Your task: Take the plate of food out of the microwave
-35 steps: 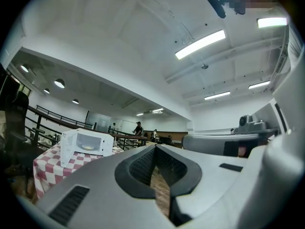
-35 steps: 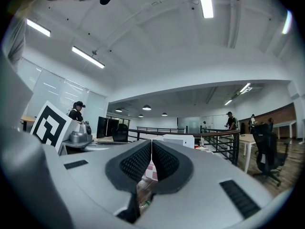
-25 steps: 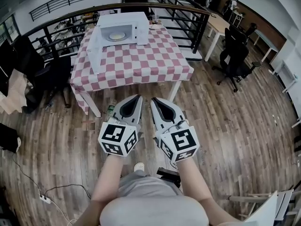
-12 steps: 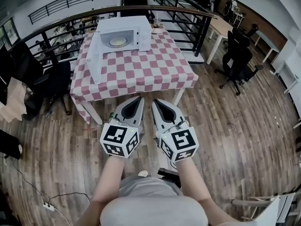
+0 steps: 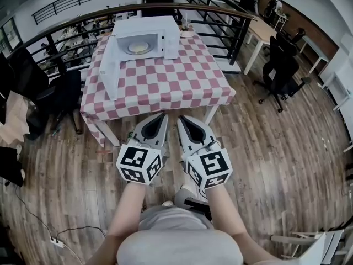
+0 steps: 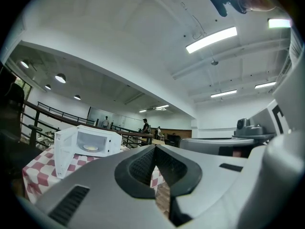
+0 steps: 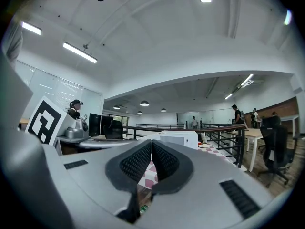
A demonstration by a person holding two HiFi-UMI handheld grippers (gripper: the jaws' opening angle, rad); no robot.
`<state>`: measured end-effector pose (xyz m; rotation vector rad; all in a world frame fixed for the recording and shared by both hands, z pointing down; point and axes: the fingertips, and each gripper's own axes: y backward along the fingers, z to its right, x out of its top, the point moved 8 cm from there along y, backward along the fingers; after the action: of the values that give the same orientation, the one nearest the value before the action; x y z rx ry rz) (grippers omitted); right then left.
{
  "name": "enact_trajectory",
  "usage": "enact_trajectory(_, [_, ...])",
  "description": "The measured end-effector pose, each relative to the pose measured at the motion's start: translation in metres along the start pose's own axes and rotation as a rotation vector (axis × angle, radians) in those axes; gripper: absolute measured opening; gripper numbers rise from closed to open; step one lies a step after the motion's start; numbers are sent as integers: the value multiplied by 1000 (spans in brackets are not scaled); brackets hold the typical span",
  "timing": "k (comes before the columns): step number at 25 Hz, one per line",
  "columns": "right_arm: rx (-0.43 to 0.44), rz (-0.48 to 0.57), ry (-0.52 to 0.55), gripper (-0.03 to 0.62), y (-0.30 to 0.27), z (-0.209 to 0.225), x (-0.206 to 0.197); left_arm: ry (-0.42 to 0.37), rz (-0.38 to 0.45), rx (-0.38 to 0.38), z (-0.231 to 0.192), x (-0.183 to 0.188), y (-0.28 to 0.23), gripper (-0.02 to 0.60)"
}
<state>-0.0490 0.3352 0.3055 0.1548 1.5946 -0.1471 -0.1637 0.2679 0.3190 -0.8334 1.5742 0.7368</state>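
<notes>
A white microwave (image 5: 150, 33) stands at the far end of a red-and-white checked table (image 5: 171, 84), its door (image 5: 112, 65) swung open to the left. Inside lies a pale plate of food (image 5: 138, 47). My left gripper (image 5: 163, 115) and right gripper (image 5: 181, 117) are side by side in front of the table's near edge, over the wooden floor, well short of the microwave. Both are shut with nothing between the jaws. The left gripper view has the microwave (image 6: 88, 144) and plate (image 6: 91, 148) far off to the left. In the right gripper view the microwave (image 7: 179, 138) shows above the shut tips.
A dark railing (image 5: 220, 15) runs behind the table. Black office chairs stand at the left (image 5: 55, 93) and right (image 5: 281, 65). A wooden desk (image 5: 262, 29) is at the back right. A cable with a power strip (image 5: 52, 233) lies on the floor.
The table and microwave have come closer and lower in the head view as the person steps toward them. Both grippers stay shut and side by side.
</notes>
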Motion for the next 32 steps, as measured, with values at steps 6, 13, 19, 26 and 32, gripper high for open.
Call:
enact_trajectory(6, [6, -8, -12, 26, -23, 14, -7, 11, -6, 12, -17, -4, -18, 0])
enact_trajectory(13, [33, -12, -9, 26, -56, 37, -8, 15, 2, 42, -38, 0, -50, 0])
enact_trajectory(19, [53, -17, -18, 26, -82, 62, -14, 25, -2, 65, -53, -4, -81, 0])
enact_trajectory(26, [64, -29, -39, 27, -116, 98, -23, 32, -24, 80, -70, -11, -122, 0])
enact_trajectory(32, [98, -33, -50, 26, -151, 127, -24, 35, -30, 114, -89, -9, -157, 0])
